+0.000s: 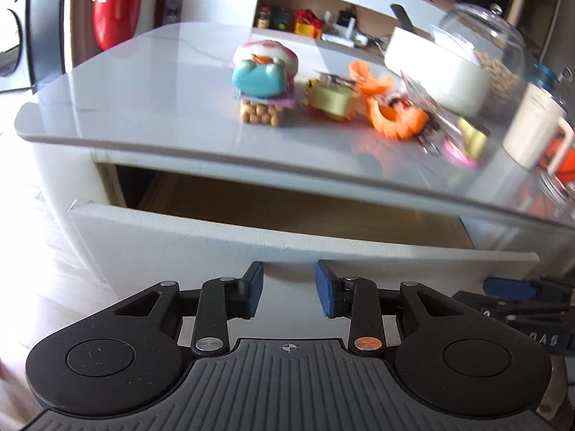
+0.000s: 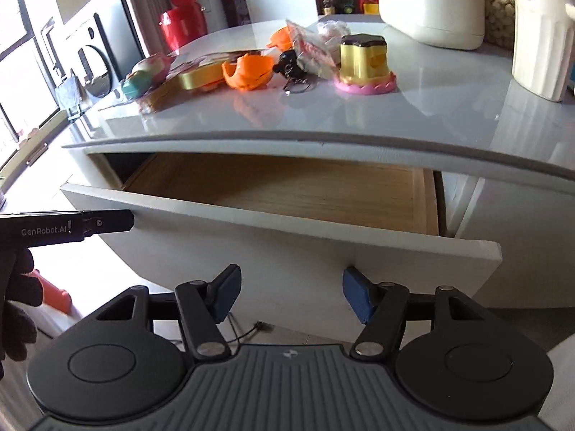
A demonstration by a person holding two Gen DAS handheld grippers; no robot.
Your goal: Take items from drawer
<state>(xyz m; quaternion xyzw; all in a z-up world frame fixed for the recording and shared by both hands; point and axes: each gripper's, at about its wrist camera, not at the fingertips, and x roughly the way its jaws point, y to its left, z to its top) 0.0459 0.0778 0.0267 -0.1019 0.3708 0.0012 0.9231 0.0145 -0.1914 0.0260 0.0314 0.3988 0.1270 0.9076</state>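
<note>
The white drawer (image 2: 273,237) stands pulled out under the grey tabletop (image 2: 431,107); its wooden floor (image 2: 287,186) shows bare where I can see it. On the tabletop lie small items: a teal and pink toy (image 1: 262,68), a biscuit packet (image 1: 260,111), orange pieces (image 2: 248,70), a yellow and pink toy stool (image 2: 364,63) and a key ring (image 2: 291,68). My left gripper (image 1: 289,289) is open in front of the drawer front (image 1: 251,237), holding nothing. My right gripper (image 2: 289,296) is open too, below the drawer front, empty.
A white bowl (image 2: 431,7), a white mug (image 2: 541,36) and a glass dome (image 1: 488,39) stand at the table's right. A red bin (image 1: 115,14) is at the back left. The other gripper's body (image 2: 68,224) and a gloved hand (image 2: 18,309) show at the left.
</note>
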